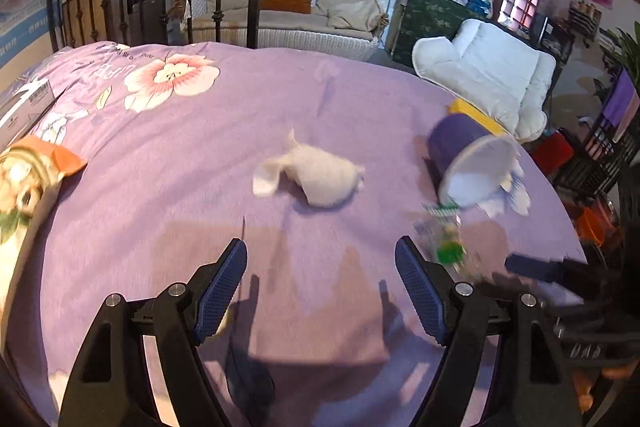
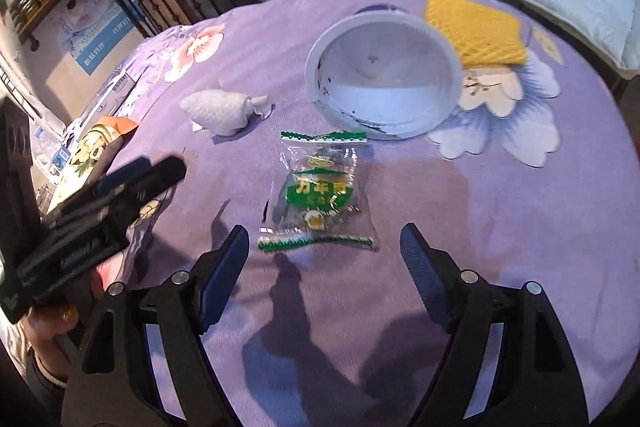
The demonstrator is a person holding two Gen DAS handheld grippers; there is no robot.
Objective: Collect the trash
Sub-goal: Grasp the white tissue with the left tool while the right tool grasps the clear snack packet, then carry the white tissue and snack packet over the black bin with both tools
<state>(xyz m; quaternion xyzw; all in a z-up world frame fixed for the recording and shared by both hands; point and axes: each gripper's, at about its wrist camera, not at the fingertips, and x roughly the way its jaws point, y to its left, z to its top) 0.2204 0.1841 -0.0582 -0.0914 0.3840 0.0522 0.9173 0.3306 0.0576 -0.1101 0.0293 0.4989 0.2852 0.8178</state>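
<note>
Both tongs hang over the purple bedspread (image 2: pixel 500 227) with jaws wide and nothing between them. Just ahead of the right gripper (image 2: pixel 324 247) lies one clear snack wrapper (image 2: pixel 320 195), its green label in Chinese characters I cannot read surely. Ahead of the left gripper (image 1: pixel 320 259) lies one crumpled white tissue (image 1: pixel 312 175). Farther off, one tipped purple tub (image 2: pixel 384 75) shows its white inside, one yellow mesh piece (image 2: pixel 476 31) touching its far right rim.

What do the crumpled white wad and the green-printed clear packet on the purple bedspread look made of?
Crumpled white wad: probably tissue paper, matte, with soft creases and a faint embossed texture. Green-printed clear packet: thin plastic film, glossy; the bedspread shows through it and its ends are serrated.
</note>
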